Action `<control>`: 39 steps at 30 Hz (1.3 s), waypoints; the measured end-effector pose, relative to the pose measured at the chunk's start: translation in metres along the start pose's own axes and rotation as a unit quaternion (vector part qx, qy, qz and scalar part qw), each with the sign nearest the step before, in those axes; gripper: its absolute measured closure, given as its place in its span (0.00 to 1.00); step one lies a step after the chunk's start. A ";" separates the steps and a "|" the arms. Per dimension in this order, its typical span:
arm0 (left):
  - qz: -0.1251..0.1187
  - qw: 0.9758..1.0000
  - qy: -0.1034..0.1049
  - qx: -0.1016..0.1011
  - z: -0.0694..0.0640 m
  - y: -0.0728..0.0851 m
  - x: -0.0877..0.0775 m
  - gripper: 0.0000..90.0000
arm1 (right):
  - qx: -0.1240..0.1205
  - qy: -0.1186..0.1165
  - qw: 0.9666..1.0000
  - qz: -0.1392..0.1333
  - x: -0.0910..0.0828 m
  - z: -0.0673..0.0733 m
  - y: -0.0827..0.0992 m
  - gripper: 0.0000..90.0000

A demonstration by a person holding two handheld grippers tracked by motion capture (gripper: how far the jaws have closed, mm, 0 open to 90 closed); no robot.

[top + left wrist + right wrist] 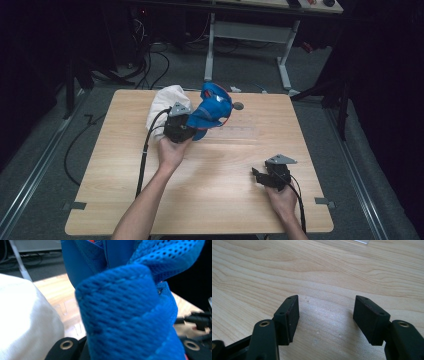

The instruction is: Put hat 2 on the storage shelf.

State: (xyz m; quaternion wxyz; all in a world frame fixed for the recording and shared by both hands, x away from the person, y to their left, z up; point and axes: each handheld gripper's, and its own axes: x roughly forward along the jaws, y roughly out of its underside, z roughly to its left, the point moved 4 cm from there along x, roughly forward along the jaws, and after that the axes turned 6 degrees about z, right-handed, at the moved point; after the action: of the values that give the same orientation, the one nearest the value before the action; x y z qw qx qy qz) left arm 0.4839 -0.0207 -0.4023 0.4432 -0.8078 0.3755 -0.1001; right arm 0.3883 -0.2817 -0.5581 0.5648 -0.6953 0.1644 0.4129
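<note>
Pale wood of the table [324, 270] lies bare between the right gripper [326, 315], its black jaws spread wide and holding nothing, near the front edge. Farther off, the left gripper [179, 125] pinches a blue mesh fabric garment [125, 315], lifted above its jaws. A crumpled white cloth [162, 102] sits just beside it.
</note>
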 end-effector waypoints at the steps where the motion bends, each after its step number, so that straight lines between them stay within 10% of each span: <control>1: -0.003 1.000 -0.002 0.001 0.001 -0.002 0.002 0.96 | 0.001 0.000 1.000 0.000 0.000 0.000 0.000 0.42; 39: -0.001 0.997 -0.072 -0.012 0.034 0.028 0.080 0.96 | -0.002 0.000 1.000 -0.001 0.000 0.002 0.001 0.41</control>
State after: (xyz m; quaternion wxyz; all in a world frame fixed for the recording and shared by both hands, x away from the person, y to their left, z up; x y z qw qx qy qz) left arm 0.5423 -0.0639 -0.4576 0.4590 -0.8187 0.3429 -0.0378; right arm 0.3873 -0.2804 -0.5584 0.5639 -0.6968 0.1628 0.4123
